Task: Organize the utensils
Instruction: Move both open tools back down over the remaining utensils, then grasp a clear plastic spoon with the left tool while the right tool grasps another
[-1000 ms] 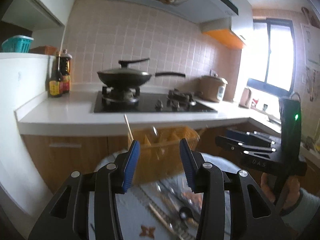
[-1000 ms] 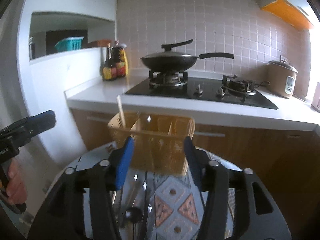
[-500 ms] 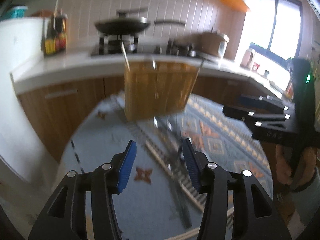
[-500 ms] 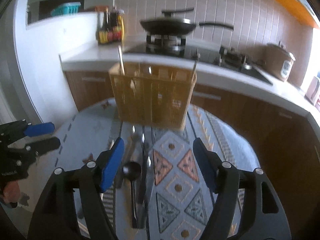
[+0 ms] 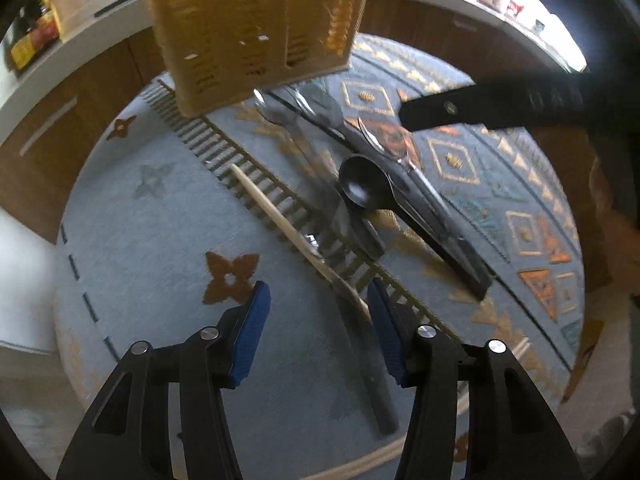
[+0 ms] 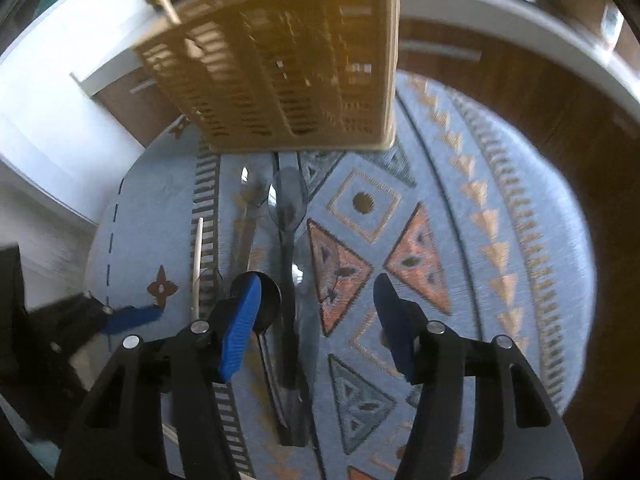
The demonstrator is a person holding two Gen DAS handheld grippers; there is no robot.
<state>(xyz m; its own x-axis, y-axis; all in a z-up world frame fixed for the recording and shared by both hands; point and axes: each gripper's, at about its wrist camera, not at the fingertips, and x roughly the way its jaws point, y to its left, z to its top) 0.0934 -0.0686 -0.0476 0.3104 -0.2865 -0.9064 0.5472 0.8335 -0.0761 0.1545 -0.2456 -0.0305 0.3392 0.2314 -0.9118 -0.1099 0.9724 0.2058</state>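
A tan slotted utensil basket (image 5: 256,28) stands at the far side of a round table with a patterned blue cloth (image 5: 168,240); it also shows in the right wrist view (image 6: 288,72). Loose utensils lie in front of it: a black spoon (image 5: 366,186), metal spoons (image 5: 320,110), a wooden chopstick (image 5: 288,232). In the right wrist view the black spoon (image 6: 268,300) and a metal spoon (image 6: 288,200) lie under my fingers. My left gripper (image 5: 318,328) is open and empty above the chopstick's near end. My right gripper (image 6: 316,320) is open and empty above the utensils.
Wooden cabinets (image 5: 52,136) and a white counter (image 6: 520,44) ring the table. The right gripper's black body (image 5: 500,104) reaches in from the right in the left wrist view. The left gripper's blue tip (image 6: 128,316) shows at the left in the right wrist view.
Both grippers have tilted down from the stove and counter toward the table and moved closer to the loose utensils. Both stay open and empty.
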